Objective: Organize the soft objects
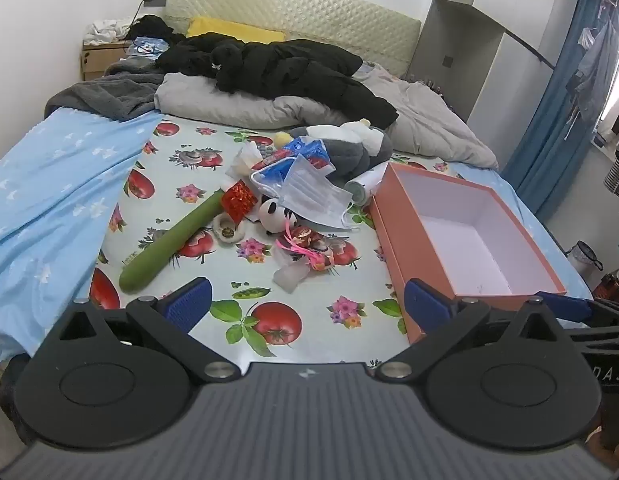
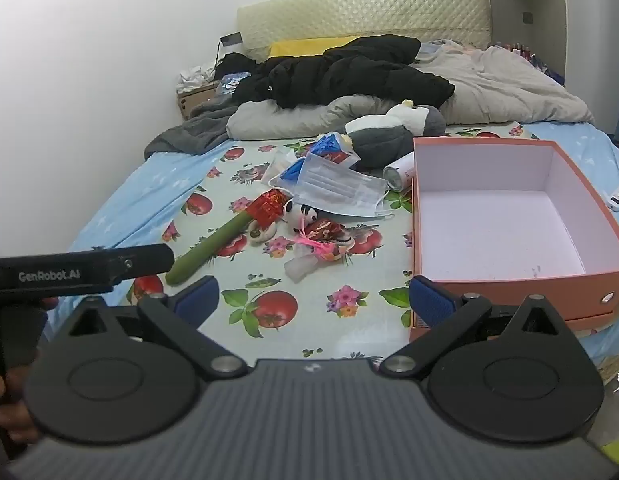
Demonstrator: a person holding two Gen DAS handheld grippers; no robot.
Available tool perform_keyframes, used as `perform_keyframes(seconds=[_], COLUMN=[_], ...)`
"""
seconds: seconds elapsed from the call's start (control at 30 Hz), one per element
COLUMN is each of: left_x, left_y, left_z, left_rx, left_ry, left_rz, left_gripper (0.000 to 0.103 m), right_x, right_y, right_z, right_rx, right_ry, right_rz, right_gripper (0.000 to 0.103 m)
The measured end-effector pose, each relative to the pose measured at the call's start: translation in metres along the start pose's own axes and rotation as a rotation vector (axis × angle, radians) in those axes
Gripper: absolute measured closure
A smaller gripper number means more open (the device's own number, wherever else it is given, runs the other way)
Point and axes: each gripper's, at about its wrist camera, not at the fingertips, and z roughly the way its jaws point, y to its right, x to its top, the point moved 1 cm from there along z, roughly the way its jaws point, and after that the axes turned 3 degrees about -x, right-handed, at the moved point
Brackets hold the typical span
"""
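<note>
Left gripper (image 1: 305, 300) and right gripper (image 2: 313, 296) both spread wide over fruit-print plastic sheet (image 1: 309, 300), holding nothing, open orange cardboard box (image 2: 429, 216) beside heaped grey plush penguin (image 2: 389, 136), pale blue face mask (image 2: 337, 192), long green plush cucumber (image 1: 173, 236).

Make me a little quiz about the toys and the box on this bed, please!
1. True or false: the orange box already has toys inside it.
2. Which lies nearest the box's far corner? A) the green cucumber plush B) the white can C) the panda toy
3. Fill in: the face mask lies partly on top of the ____ toy.

Key
1. False: only its bare white floor shows.
2. B.
3. Panda. Both the left gripper and the right gripper are open and hold nothing.
</note>
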Motion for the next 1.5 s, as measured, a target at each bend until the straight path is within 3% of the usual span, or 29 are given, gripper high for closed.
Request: perform_keyframes(seconds=[1.5], left_x=[-0.003], left_y=[-0.013], left_z=[0.016], left_rx=[0.009], left_ry=[-0.019], left_rz=[-0.025], left_gripper=[0.000], right_x=[-0.001], right_y=[-0.001], right_z=[0.017], right_rx=[0.013], right_ry=[-0.030], right_rz=[0.048], right_gripper=[0.000])
